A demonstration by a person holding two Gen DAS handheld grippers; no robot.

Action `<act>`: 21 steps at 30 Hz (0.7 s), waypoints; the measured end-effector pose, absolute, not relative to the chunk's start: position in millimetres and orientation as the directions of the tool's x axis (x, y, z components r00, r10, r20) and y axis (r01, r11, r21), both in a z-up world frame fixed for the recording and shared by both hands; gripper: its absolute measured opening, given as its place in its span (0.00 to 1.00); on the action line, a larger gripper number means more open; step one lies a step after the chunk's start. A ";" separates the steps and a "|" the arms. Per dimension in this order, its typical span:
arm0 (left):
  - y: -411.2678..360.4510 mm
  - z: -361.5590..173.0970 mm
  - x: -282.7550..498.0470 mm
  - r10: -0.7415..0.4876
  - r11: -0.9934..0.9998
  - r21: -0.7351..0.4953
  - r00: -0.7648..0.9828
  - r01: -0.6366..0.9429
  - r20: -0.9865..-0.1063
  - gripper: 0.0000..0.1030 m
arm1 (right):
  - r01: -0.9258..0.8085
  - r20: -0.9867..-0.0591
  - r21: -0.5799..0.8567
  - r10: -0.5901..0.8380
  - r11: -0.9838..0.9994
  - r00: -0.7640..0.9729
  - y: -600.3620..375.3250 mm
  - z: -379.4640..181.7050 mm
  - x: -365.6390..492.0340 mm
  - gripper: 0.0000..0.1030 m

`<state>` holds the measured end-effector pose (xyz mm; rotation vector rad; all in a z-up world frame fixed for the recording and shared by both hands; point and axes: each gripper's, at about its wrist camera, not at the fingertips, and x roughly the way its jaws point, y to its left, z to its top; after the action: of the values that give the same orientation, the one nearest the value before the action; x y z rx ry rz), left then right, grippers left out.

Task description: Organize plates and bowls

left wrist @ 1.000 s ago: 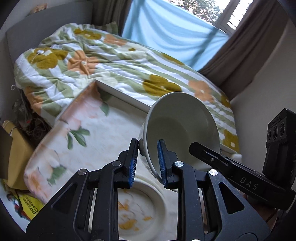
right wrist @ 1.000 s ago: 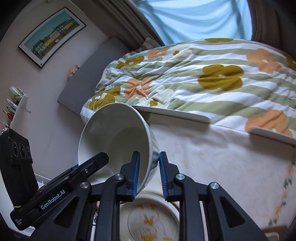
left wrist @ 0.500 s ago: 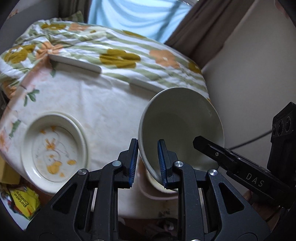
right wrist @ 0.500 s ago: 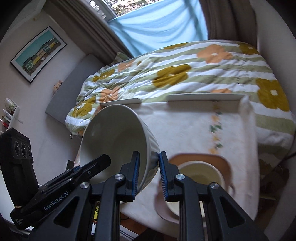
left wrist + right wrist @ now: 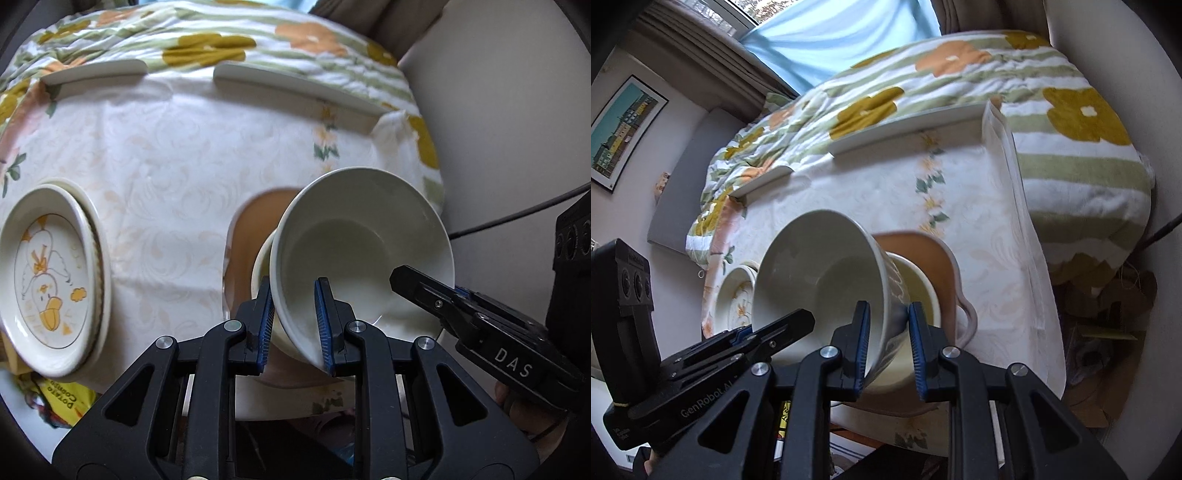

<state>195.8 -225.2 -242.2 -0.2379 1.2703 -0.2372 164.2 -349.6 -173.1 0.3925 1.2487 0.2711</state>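
Note:
Both grippers hold one white bowl (image 5: 362, 254) by its rim, tilted toward the cameras. My left gripper (image 5: 295, 321) is shut on the rim's near left side. My right gripper (image 5: 888, 341) is shut on the opposite wall of the same bowl (image 5: 827, 280). The bowl hangs just over a second pale bowl (image 5: 921, 291) that sits on a brown-centred plate (image 5: 923, 247) with a pale rim. At the table's left edge lies a stack of plates (image 5: 48, 280), the top one painted with a yellow duck. The right gripper's black finger (image 5: 436, 295) reaches into the bowl in the left wrist view.
A cloth-covered table (image 5: 166, 155) with a pale floral pattern carries everything. Two white bars (image 5: 295, 86) lie along its far edge against a flowered bed quilt (image 5: 960, 74). A wall stands close on the right. A yellow snack bag (image 5: 55, 402) lies below the plate stack.
Both grippers swung the bowl rightward and down across the table, from above the duck plate to over the bowl on the brown plate. The grips stayed shut throughout.

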 end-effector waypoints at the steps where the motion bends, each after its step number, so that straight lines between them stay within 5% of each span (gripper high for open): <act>1: -226.6 -246.1 195.6 -0.300 0.953 -0.299 0.272 0.044 -0.914 0.18 | 0.015 -0.867 0.428 0.406 0.904 0.290 -349.7 -177.4 164.3 0.19; 21: -258.6 -253.2 197.5 -0.096 0.987 -0.044 0.346 0.154 -0.933 0.18 | -0.079 -0.902 0.307 0.316 0.948 0.295 -340.7 -187.8 155.2 0.19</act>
<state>197.5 -258.6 -253.2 0.0546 1.2070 -0.1626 155.2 -340.7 -187.8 0.2190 1.2462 0.2659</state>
